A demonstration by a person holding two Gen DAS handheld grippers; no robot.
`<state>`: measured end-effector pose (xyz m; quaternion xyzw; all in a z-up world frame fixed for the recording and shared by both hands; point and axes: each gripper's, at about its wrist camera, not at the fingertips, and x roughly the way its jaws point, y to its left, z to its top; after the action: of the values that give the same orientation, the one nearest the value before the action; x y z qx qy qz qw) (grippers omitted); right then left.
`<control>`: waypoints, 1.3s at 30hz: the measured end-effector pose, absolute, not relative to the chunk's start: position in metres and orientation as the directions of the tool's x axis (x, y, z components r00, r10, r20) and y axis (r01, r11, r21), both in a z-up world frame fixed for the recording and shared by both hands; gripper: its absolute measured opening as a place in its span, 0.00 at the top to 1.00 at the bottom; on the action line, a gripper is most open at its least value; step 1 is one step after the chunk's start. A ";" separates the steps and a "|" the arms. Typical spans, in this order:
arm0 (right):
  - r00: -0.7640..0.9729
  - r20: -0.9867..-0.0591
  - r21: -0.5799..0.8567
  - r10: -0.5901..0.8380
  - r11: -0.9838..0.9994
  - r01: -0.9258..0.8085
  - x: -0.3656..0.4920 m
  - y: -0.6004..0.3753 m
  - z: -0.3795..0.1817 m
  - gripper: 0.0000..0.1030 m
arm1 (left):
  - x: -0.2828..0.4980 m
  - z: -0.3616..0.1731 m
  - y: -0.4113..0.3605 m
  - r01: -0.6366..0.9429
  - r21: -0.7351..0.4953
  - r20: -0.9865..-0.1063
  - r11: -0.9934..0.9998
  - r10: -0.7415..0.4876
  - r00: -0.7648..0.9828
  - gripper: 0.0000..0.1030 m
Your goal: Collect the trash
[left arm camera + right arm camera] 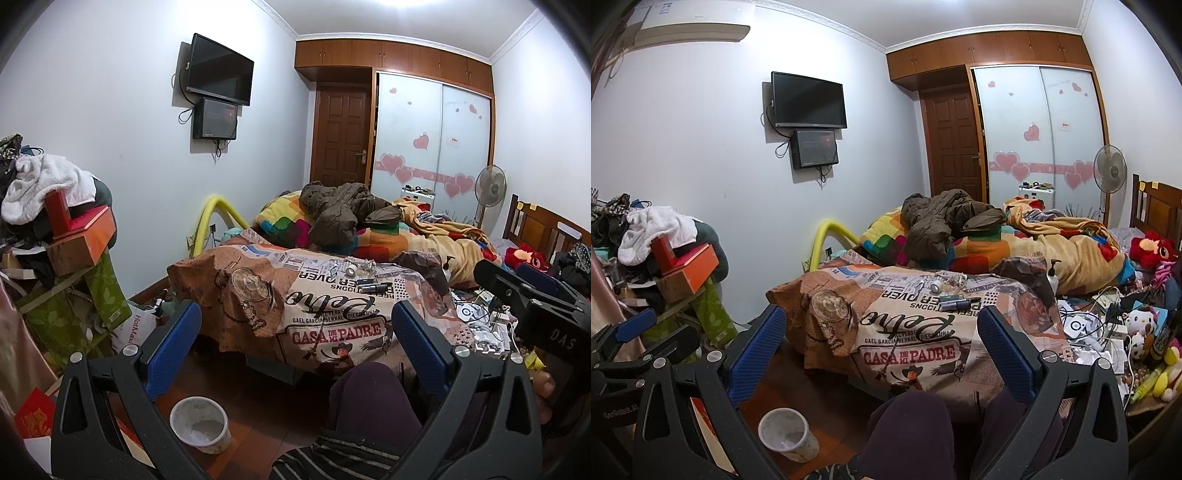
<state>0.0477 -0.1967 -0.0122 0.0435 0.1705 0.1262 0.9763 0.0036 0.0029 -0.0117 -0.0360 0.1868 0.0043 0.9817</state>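
Left gripper (295, 350): blue pads spread wide, nothing between them, just hanging over the floor by the bed.
Right gripper (882, 350): same deal, jaws wide apart and holding nothing.
Cup (200, 424): dirty white paper cup standing upright on the wood floor, near and left, low beside each gripper's left finger, not touching.
Bedspread (332, 317): bits of small clutter (364, 275) lie farther off, ahead of both grippers.
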 end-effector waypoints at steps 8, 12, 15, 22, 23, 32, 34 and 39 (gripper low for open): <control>0.909 -0.323 0.128 0.262 0.964 -0.232 0.047 -0.198 -0.013 0.00 | 0.003 -0.012 0.003 -0.020 -0.069 -0.368 0.997 -0.007 0.930 0.00; 0.909 -0.325 0.128 0.262 0.964 -0.232 0.048 -0.199 -0.013 0.00 | 0.003 -0.012 0.003 -0.019 -0.071 -0.369 0.997 -0.008 0.929 0.00; 0.909 -0.324 0.130 0.262 0.964 -0.232 0.047 -0.200 -0.014 0.00 | 0.003 -0.012 0.002 -0.019 -0.069 -0.370 0.997 -0.008 0.929 0.00; 0.908 -0.326 0.132 0.263 0.964 -0.232 0.045 -0.203 -0.016 0.00 | 0.003 -0.014 0.001 -0.018 -0.068 -0.371 0.998 -0.009 0.929 0.00; 0.908 -0.327 0.133 0.262 0.964 -0.230 0.045 -0.204 -0.017 0.00 | 0.003 -0.014 0.000 -0.017 -0.068 -0.372 0.998 -0.009 0.928 0.00; 0.909 -0.328 0.136 0.257 0.965 -0.223 0.044 -0.208 -0.014 0.00 | 0.003 -0.015 -0.002 -0.016 -0.066 -0.375 0.998 -0.010 0.927 0.00; 0.909 -0.327 0.135 0.257 0.965 -0.224 0.043 -0.207 -0.013 0.00 | 0.003 -0.016 -0.003 -0.016 -0.067 -0.375 0.998 -0.010 0.927 0.00; 0.910 -0.328 0.134 0.253 0.966 -0.220 0.043 -0.206 -0.012 0.00 | 0.004 -0.017 -0.005 -0.010 -0.068 -0.377 0.998 -0.017 0.926 0.00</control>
<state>0.0431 -0.2064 -0.0124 0.0469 0.1738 0.1213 0.9762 0.0043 -0.0052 -0.0173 -0.0345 0.1924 -0.0017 0.9807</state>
